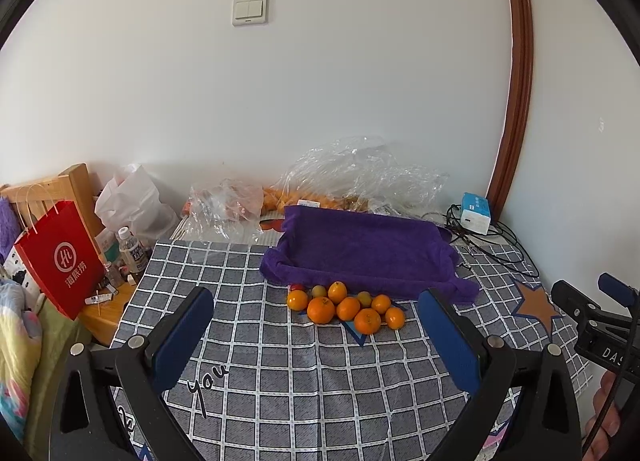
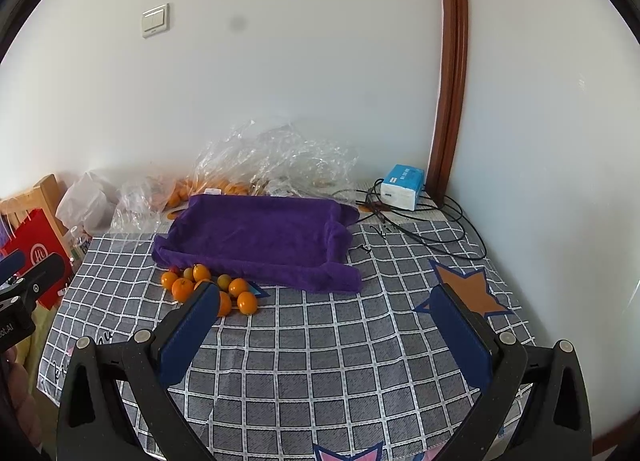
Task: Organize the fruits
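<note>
Left wrist view shows the left gripper (image 1: 316, 337) low over the near edge of the table (image 1: 280, 401), its blue fingers (image 1: 180, 341) spread wide with nothing between them. Straight ahead of the gap, past the fingertips and not touching them, a cluster of oranges (image 1: 346, 307) lies on the checked tablecloth (image 1: 240, 301), with a few smaller greenish fruits (image 1: 319, 291) mixed in along its far side. Just behind the cluster, touching or nearly so, sits a tray draped in a purple towel (image 1: 368, 249).

Right wrist view shows the right gripper (image 2: 326, 311) also over the near edge, jaws wide apart and holding nothing. From here the oranges lie ahead and to the left, and its left finger hides part of the pile. The towel-covered tray is beyond, left of centre.

Toward the far edge by the wall lie crumpled clear plastic bags (image 1: 360, 177) with more orange fruit inside, and a blue and white box (image 1: 475, 213) with black cables (image 2: 432, 229) sits at the far right corner.
</note>
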Tool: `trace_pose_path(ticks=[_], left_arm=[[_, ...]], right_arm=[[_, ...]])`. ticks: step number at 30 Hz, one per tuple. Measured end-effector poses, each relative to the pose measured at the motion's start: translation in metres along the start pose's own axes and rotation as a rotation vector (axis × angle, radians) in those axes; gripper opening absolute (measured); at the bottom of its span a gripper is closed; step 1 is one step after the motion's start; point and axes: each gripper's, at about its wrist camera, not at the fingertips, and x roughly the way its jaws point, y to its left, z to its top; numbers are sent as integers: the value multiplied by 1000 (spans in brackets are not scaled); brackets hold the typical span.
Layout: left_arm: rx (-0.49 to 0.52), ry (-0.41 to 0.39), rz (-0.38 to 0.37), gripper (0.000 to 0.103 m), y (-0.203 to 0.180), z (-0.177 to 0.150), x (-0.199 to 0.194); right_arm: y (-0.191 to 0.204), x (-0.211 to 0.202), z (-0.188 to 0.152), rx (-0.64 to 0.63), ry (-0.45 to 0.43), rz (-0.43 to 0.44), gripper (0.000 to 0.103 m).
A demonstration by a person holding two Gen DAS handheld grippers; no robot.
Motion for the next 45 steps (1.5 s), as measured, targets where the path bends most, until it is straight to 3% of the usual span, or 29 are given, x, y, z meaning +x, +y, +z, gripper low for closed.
trace_pose_path(ticks=[45], left_arm=[[5,-3,2,103,1,3,-5]], right_arm=[[2,-4,-2,2,-6,-2,103]])
